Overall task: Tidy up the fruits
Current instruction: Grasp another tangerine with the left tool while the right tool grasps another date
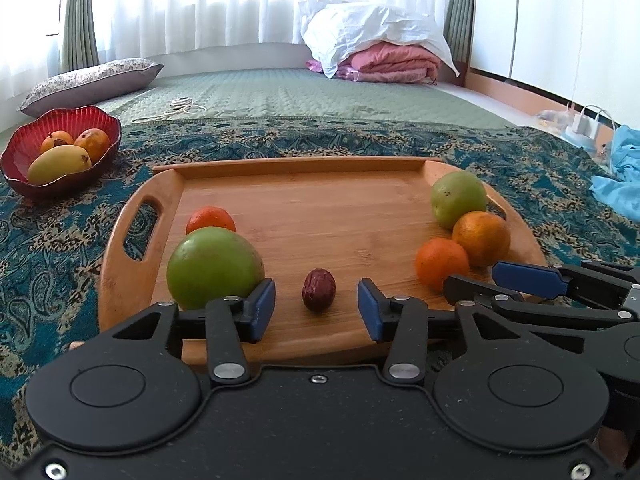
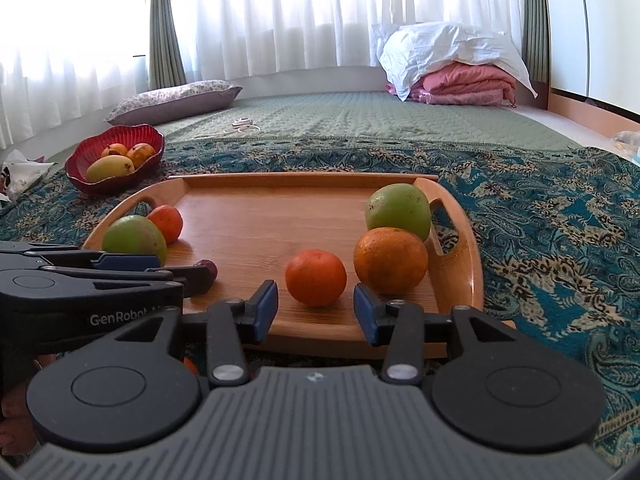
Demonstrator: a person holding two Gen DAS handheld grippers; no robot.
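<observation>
We note a wooden tray (image 1: 280, 200) on the patterned cloth (image 1: 60, 248), fruit in two clusters along its sides. Our left gripper (image 1: 317, 306) stands parted, a red date (image 1: 319, 290) lying loose between. Our right gripper (image 2: 316, 307) likewise stands parted before an untouched tangerine (image 2: 315, 277).

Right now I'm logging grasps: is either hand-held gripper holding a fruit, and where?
Nothing is held. The left hand-held gripper stands open around the date; the right hand-held gripper open before an orange.
</observation>
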